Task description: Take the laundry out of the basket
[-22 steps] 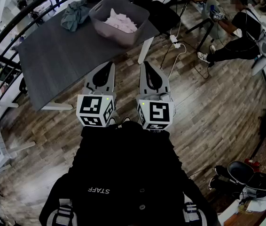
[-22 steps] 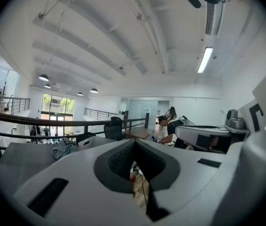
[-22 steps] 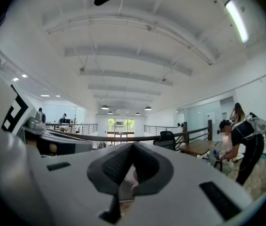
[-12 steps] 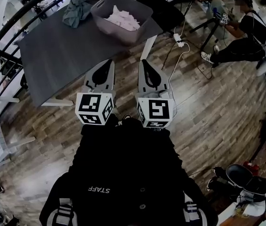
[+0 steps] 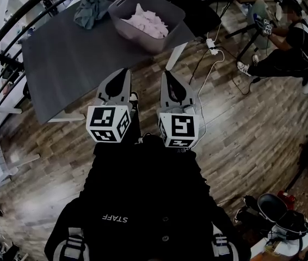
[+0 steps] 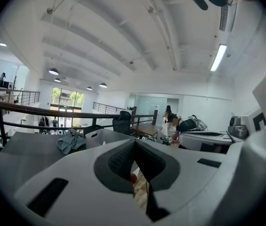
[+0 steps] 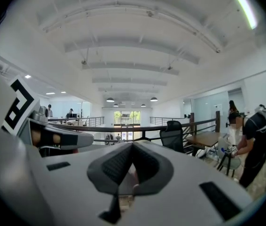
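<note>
Pale laundry [image 5: 146, 22] half-hidden inside grey plastic basket [image 5: 143, 40]; left tongs [image 5: 125, 70], right tongs [image 5: 165, 73] both pressed together, empty; dark grey worktop [image 5: 67, 64], wood-plank floor [image 5: 241, 118]

Grey basket [image 5: 141, 39], pale pink laundry [image 5: 147, 22].
The table [image 5: 61, 64] was dark grey, the cloth [image 5: 88, 13] blue-grey, the floor [image 5: 241, 124] brown wood-grain.

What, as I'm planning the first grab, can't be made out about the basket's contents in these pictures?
- How many pieces the laundry makes: head view, too small, and the basket wall hides lower layers.
- Left gripper view: the left gripper itself covers the basket below its rim.
- Right gripper view: the basket does not show at all.
</note>
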{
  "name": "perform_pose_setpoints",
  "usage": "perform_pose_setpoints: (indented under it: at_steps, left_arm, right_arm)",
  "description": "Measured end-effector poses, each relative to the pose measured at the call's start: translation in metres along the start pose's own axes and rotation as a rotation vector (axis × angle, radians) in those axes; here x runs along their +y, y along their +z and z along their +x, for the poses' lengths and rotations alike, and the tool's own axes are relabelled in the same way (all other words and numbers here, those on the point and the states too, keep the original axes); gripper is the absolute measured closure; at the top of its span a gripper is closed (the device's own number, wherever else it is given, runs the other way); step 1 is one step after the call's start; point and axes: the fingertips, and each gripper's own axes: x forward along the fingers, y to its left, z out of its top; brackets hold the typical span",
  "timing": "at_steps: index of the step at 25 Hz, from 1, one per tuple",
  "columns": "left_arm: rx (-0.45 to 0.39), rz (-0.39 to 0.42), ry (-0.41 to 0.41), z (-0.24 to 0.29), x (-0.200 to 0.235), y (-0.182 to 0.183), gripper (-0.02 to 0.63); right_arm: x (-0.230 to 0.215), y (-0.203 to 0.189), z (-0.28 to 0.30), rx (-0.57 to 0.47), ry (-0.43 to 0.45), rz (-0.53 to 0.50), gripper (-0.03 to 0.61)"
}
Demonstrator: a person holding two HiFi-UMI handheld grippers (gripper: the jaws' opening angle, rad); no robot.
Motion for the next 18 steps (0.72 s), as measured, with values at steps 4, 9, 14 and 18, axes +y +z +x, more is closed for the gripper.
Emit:
perform_pose_setpoints:
  at_steps: [4,9,14,18]
  left_arm:
    - [0.016,-0.017,-0.001,0.039,0.023,0.003,0.614]
    - [0.049,-0.054,-0.006,0.104,0.06,0.016,0.614]
    - [0.105,-0.059,-0.018,0.168,0.095,0.02,0.614]
    - [0.163,-0.058,-0.059,0.212,0.119,0.015,0.614]
  right_arm:
    - [-0.016,-0.002,0.038,0.021,-0.022,-0.007,0.564]
    - [-0.045,0.002,0.104,0.059,-0.051,-0.01,0.565]
    - [-0.076,-0.008,0.176,0.131,-0.09,0.025,0.563]
    - [-0.093,-0.02,0.225,0.193,-0.11,0.043,0.565]
